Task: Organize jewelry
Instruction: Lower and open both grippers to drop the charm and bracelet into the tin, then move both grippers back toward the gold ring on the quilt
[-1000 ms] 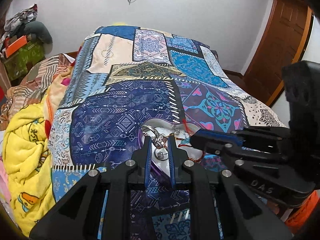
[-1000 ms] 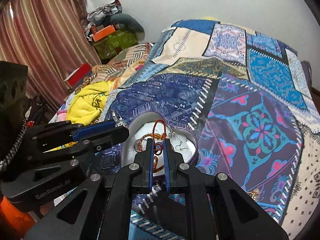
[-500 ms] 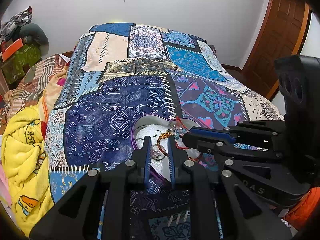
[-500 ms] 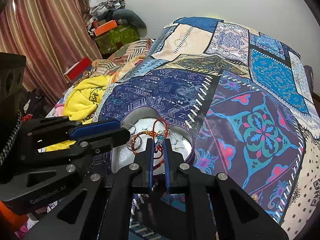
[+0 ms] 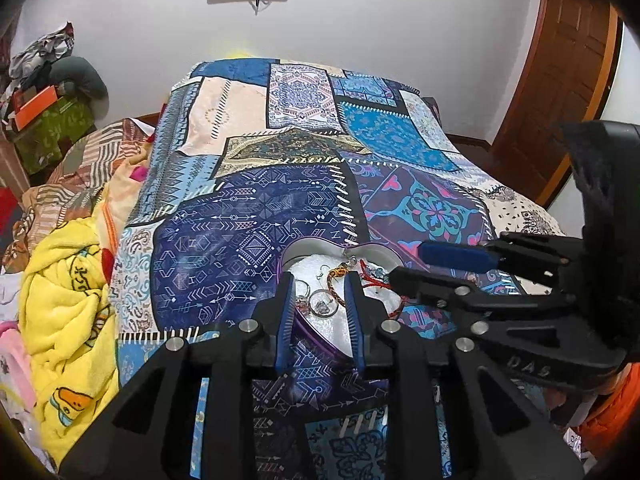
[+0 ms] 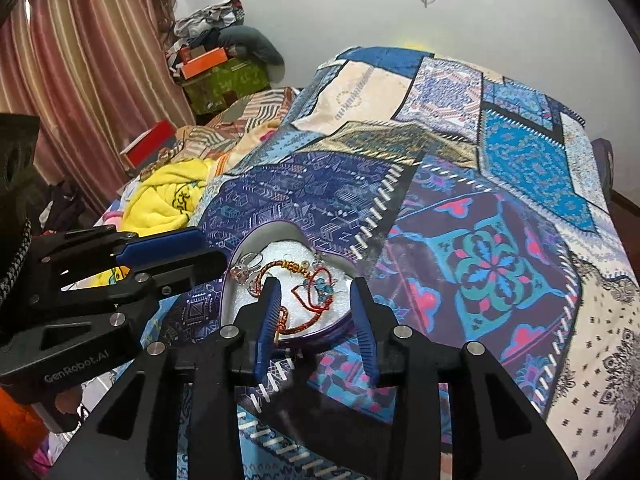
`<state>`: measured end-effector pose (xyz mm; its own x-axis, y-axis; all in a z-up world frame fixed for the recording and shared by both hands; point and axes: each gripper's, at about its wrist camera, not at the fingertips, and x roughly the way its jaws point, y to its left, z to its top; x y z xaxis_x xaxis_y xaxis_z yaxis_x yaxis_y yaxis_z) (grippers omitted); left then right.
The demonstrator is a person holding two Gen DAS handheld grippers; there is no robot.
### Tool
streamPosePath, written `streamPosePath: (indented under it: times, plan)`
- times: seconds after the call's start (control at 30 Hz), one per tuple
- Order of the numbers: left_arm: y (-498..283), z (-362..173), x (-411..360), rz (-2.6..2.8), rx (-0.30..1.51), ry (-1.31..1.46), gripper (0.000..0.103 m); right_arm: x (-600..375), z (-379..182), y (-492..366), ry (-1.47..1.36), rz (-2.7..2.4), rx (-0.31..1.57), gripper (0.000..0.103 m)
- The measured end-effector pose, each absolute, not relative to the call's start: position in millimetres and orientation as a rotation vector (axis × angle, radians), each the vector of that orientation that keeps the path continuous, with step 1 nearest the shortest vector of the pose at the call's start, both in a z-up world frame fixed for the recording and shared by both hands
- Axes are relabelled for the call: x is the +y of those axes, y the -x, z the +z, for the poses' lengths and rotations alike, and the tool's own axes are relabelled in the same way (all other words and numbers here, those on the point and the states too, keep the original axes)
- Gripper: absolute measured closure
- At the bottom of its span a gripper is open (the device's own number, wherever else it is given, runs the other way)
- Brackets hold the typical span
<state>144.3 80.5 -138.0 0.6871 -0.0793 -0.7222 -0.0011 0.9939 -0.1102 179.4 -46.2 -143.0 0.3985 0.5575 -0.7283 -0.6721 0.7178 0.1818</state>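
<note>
Both tools, left tool (image 5: 318, 284) and right tool (image 6: 316, 294), have just parted their jaws, empty, over the heart-shaped tin (image 6: 320, 334), leaving the bracelets (image 6: 310, 308) gathered inside.

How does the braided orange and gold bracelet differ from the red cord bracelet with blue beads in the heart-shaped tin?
The braided orange and gold bracelet is thick and plaited; the red cord bracelet with blue beads is a thin single string. The braided one lies toward the tin's left lobe, the red one nearer the middle and right. Only the red one carries blue beads. Both rest on white foam inside the heart-shaped tin.
</note>
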Motion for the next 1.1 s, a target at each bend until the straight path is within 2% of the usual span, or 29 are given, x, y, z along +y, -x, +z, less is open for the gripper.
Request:
streamPosePath:
  times: [0.63, 0.83, 1.1]
  plan:
    - [-131.2, -102.6, 28.5, -0.087, 0.769, 0.084, 0.078, -108.1, -100.2, -161.0, 0.119, 0.685, 0.748, 0.070]
    - [-134.5, -116.7, 0.0, -0.130, 0.814, 0.082, 0.078, -136.2, -109.0, -163.3, 0.093, 0.639, 0.777, 0.070]
    - [-140.3, -160.9, -29.9, -0.186, 0.936, 0.092, 0.078, -172.3, -143.3, -169.6, 0.075, 0.566, 0.873, 0.070]
